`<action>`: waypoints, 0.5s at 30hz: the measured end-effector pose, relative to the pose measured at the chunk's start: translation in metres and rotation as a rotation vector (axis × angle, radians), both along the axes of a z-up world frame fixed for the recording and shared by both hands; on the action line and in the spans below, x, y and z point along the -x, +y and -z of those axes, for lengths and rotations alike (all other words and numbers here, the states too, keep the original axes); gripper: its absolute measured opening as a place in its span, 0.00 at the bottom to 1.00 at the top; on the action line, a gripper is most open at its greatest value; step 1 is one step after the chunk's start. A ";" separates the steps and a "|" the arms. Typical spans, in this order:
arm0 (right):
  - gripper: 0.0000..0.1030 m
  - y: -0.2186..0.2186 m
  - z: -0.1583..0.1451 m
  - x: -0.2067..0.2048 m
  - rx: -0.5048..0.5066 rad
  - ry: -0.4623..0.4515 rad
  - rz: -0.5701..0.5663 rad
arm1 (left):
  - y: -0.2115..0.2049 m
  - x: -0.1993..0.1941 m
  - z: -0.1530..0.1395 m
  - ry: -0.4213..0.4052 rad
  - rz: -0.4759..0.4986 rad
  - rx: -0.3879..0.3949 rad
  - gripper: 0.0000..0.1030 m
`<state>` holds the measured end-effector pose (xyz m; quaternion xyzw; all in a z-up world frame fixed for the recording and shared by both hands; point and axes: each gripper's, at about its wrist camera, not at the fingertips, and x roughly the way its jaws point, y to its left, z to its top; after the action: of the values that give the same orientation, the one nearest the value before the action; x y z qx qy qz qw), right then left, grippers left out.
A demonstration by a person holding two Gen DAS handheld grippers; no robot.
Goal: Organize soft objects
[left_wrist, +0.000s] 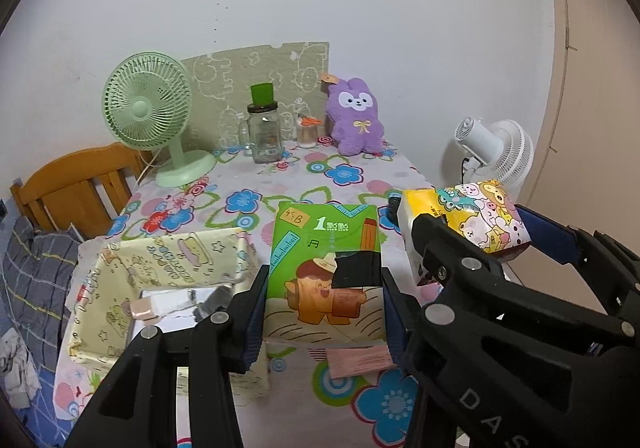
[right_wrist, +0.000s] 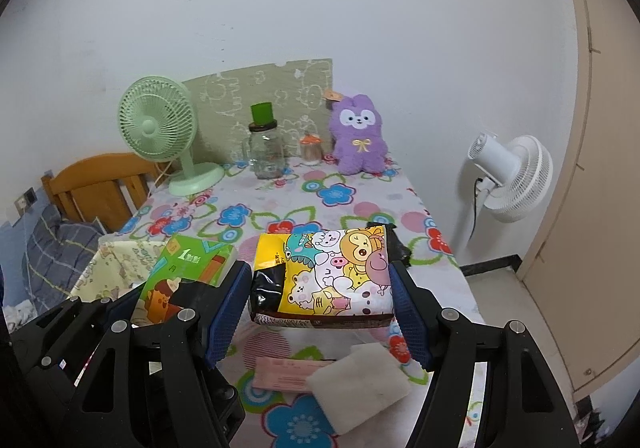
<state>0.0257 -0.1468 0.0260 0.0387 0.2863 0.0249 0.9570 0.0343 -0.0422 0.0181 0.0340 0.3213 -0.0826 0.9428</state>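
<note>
My left claw [left_wrist: 324,312] clamps the green tissue pack [left_wrist: 326,268], long axis pointing away; the yellow fabric bin [left_wrist: 120,288] lies just left. My right claw [right_wrist: 320,304] grips the cartoon tissue pack [right_wrist: 324,276].

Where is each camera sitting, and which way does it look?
Left wrist: on the left gripper, facing the back wall; its fingers clamp the green tissue pack, and the right gripper shows beside it.
Right wrist: on the right gripper, same direction; its fingers clamp the yellow cartoon tissue pack.
Both share the flowered tablecloth, green desk fan and purple plush bunny.
</note>
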 end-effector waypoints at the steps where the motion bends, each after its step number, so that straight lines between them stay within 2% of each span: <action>1: 0.70 0.002 0.000 0.000 0.001 0.001 -0.004 | 0.002 0.001 0.000 -0.002 -0.002 0.000 0.50; 15: 0.70 0.046 -0.004 -0.008 0.009 -0.004 -0.065 | 0.048 -0.008 0.000 -0.002 -0.040 0.000 0.50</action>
<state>0.0339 -0.1006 0.0300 0.0248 0.2855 0.0549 0.9565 0.0424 0.0055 0.0181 0.0277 0.3210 -0.0638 0.9445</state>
